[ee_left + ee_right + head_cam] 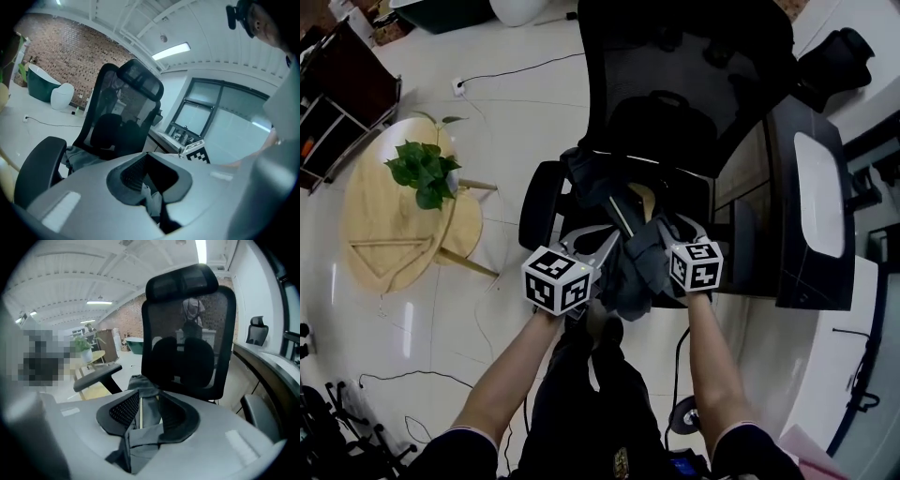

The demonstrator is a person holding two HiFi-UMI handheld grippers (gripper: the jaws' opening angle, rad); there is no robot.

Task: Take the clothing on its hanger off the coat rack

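Observation:
A dark grey garment [630, 267] on a wooden hanger [639, 202] lies bunched on the seat of a black office chair [675, 84]. No coat rack is in view. My left gripper [605, 246] reaches into the garment's left side. In the left gripper view it [151, 187] is shut on a fold of pale grey cloth [151, 202]. My right gripper [661, 230] is at the garment's right side. In the right gripper view its jaws [149, 411] stand apart, with grey cloth [145, 439] and a strip of the hanger [140, 416] lying loosely between them.
A round wooden table [394, 234] with a green plant [422, 173] stands to the left. A dark desk [816, 216] runs along the right, close to the chair. Cables lie on the pale floor [516, 66]. The chair's armrest [539, 202] is just beside my left gripper.

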